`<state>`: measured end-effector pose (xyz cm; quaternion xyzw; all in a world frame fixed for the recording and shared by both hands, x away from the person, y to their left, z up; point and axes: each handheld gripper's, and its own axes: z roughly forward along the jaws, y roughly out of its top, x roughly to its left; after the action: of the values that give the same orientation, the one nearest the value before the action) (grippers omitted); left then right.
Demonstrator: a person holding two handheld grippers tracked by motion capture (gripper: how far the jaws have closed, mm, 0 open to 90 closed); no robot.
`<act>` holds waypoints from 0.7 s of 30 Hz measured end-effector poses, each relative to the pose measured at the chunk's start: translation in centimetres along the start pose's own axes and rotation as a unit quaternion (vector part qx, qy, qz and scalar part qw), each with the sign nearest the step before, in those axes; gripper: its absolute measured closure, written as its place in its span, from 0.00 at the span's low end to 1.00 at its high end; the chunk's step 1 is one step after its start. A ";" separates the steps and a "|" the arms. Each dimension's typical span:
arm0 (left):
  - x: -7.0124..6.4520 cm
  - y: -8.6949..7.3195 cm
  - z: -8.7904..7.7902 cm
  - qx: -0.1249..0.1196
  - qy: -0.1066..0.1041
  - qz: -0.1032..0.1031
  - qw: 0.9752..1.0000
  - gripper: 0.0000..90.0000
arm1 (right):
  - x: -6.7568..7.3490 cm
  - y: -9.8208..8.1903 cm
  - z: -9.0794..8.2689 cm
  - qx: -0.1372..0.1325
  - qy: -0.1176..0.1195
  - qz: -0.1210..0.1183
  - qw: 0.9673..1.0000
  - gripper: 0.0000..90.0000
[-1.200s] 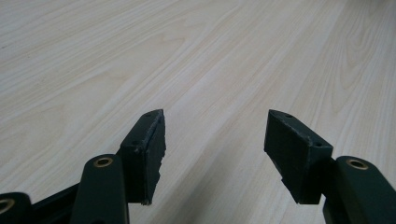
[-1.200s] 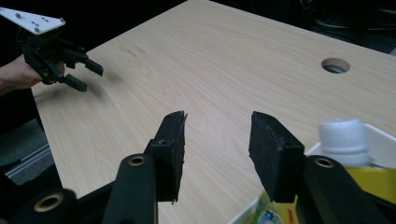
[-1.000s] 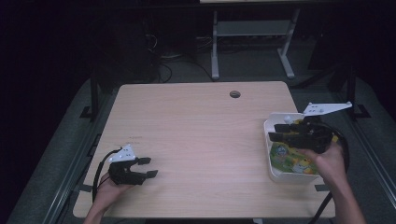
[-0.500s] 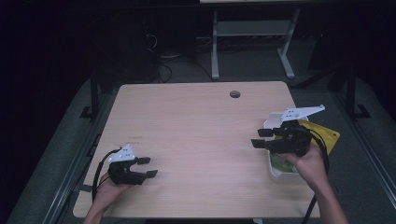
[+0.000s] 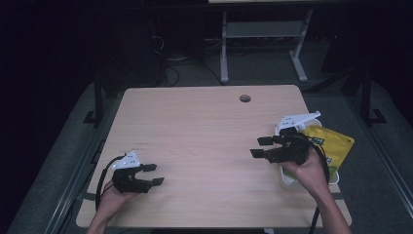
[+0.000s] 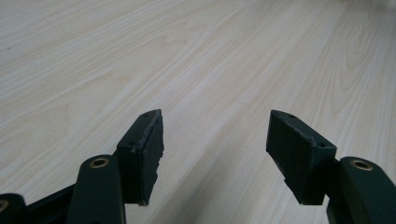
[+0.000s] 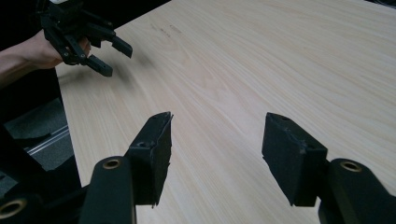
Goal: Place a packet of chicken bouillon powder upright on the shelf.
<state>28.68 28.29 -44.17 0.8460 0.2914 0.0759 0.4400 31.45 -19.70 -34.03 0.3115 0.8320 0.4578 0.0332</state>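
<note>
The right hand [image 5: 307, 170] and right gripper [image 5: 260, 147] are covering most of a white tray [image 5: 286, 176] near the table's [image 5: 204, 131] right edge, so what is lying in it is hard to make out. A yellow pouch [image 5: 331, 144] is lying partly in the tray, sticking out past the table edge; its printing is too small to read, and its near end is hiding behind the hand. Its long axis is running from the tray toward the far right, with the free corner pointing away from the table.

The right gripper is hovering just left of the tray, pointing left across the table. Its jaws have just been opening and are standing apart with nothing between them.

The left gripper [image 5: 152, 174] is sitting near the front left corner, well apart from the pouch, its jaws standing apart over bare wood, holding nothing. The left hand [image 5: 114, 197] is being cut off by the bottom edge.
</note>
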 end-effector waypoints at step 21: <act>-0.2 0.1 0.1 0.006 0.010 0.005 1.000 0.33 | 1.2 -0.3 3.8 0.016 0.029 -0.003 0.999 0.43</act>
<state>28.60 28.10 -44.14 0.8491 0.2919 0.0847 0.4320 31.58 -16.34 -36.19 0.2960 0.8410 0.4529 0.0050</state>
